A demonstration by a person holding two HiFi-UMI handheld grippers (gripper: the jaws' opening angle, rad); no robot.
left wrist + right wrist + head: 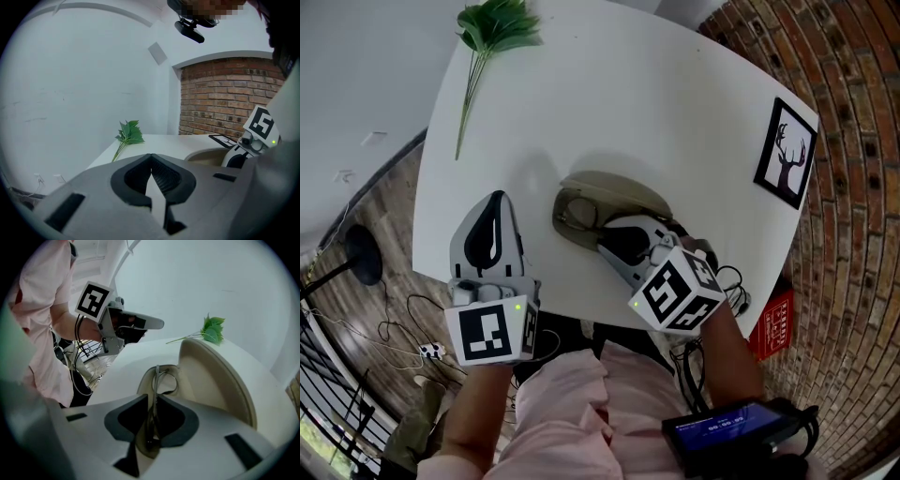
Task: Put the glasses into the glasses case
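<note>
An open beige glasses case [619, 184] lies on the white table [675, 103], its lid [213, 376] raised behind the tray. The folded glasses [578, 214] rest in the tray, lenses at its left end. My right gripper [600, 236] points down into the case; the thin frame of the glasses [164, 380] runs between its jaws, which stand slightly apart around it, so this gripper [153, 399] is open. My left gripper [494, 200] hovers left of the case, shut with nothing in it; its pads [151, 161] meet at the tip.
A green plant sprig [492, 28] lies at the table's far left corner. A framed deer picture [786, 153] sits at the right edge. Cables and a red box [776, 323] are on the floor beside the table. A dark device [727, 433] rests near the person's lap.
</note>
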